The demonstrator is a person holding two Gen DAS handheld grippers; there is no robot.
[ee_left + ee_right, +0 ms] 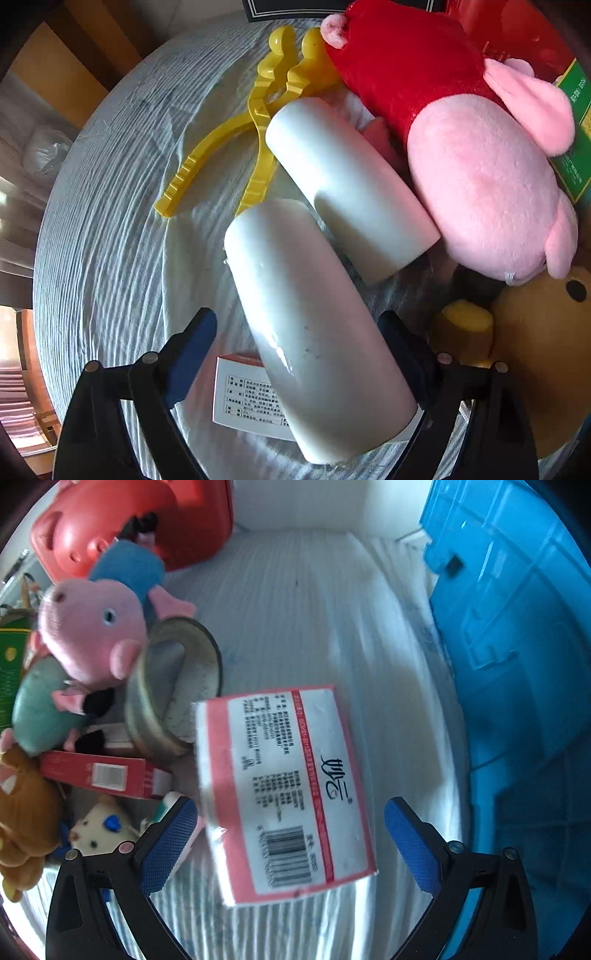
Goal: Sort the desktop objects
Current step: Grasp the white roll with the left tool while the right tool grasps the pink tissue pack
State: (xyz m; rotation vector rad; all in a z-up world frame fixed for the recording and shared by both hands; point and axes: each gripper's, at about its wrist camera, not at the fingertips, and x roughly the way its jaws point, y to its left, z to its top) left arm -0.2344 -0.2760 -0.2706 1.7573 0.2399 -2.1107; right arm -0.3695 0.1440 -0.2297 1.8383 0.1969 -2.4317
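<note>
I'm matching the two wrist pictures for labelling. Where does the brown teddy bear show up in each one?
Left wrist view: the brown teddy bear sits at the lower right edge, just below the pink pig toy.
Right wrist view: the brown teddy bear sits at the lower left edge, beside the red carton.
Shared landmark: the green box, at the right edge of the left wrist view and the left edge of the right wrist view.

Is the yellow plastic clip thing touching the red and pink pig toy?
Touching. In the left wrist view, the yellow clip's rounded tips run under the pig toy's red body.
</note>
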